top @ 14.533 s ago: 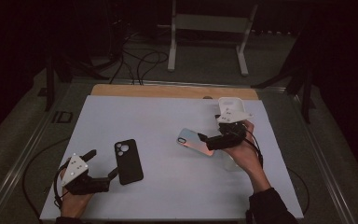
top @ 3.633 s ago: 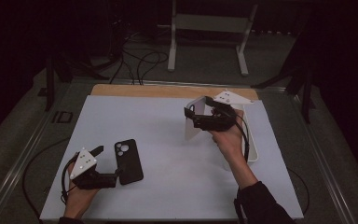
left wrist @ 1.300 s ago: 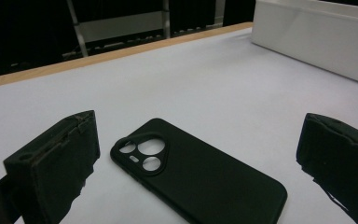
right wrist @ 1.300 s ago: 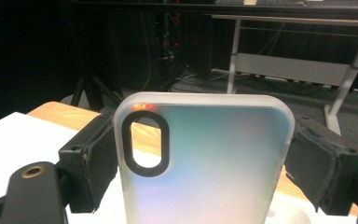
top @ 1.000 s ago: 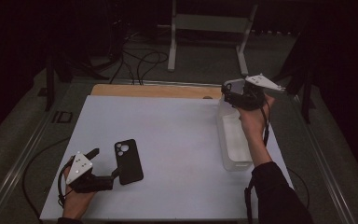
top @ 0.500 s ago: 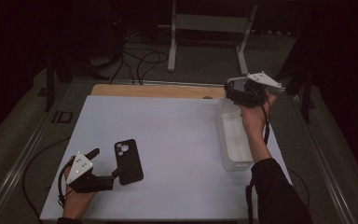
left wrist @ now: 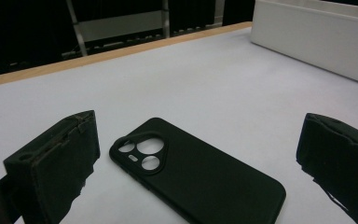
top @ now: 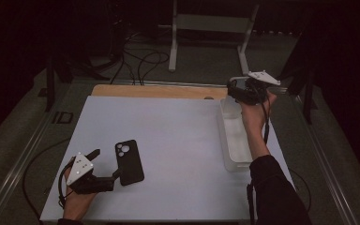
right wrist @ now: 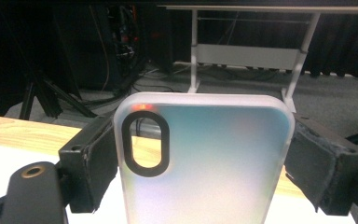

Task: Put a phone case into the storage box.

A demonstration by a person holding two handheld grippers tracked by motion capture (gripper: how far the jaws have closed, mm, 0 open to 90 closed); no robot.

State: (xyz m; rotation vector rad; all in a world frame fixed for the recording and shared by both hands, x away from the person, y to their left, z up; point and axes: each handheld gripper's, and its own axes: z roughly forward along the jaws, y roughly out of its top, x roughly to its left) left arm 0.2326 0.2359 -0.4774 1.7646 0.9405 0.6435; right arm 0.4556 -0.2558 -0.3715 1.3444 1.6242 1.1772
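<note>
A black phone case (top: 129, 161) lies flat on the white table top, camera cut-out facing up. My left gripper (top: 105, 164) rests at the table's front left, open. In the left gripper view the black phone case (left wrist: 200, 179) lies between the wide-apart jaws of my left gripper (left wrist: 198, 128), touching neither. My right gripper (top: 236, 90) is raised above the far end of the white tray (top: 225, 136). In the right gripper view my right gripper (right wrist: 200, 156) is shut on a frosted translucent phone case (right wrist: 205, 163), held upright by its two long edges.
The long white tray (left wrist: 317, 28) stands along the table's right side. A wooden strip (top: 159, 91) edges the far side of the table. Beyond it are cables and a white stand (top: 211, 23) on the dark floor.
My right gripper has carried the translucent case from mid-table to above the tray's far end, drifting slightly right over the last second. The left gripper and black case have stayed put.
</note>
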